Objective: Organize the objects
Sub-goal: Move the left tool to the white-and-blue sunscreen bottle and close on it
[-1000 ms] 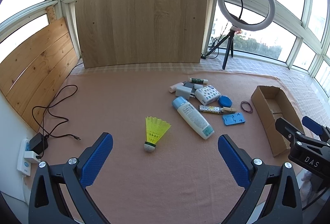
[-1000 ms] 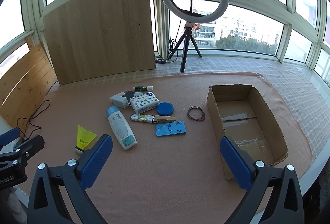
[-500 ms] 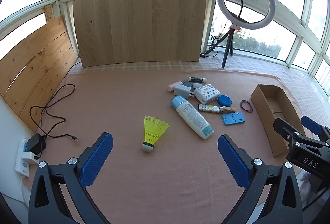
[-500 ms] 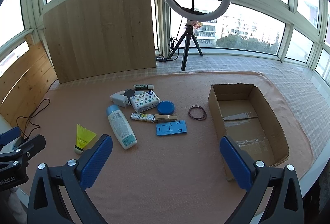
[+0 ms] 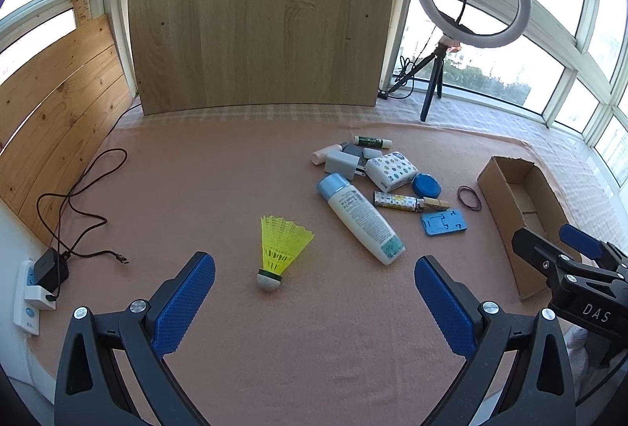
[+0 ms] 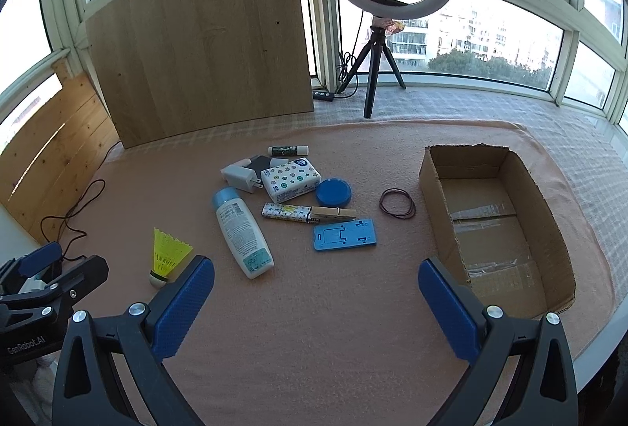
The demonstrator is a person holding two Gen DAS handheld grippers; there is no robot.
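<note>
Left gripper [image 5: 314,292], fingers wide and empty, has edged closer to the yellow shuttlecock [image 5: 282,249] at twelve o'clock, likely the first pickup; the cardboard box [image 6: 433,186] is still empty.

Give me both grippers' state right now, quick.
Left gripper: open, blue-padded fingers wide apart, holding nothing.
Right gripper: open, blue-padded fingers wide apart, holding nothing.

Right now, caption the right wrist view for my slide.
Open right gripper hovers over a scattered pile including a lotion bottle, beside the empty cardboard box.
</note>
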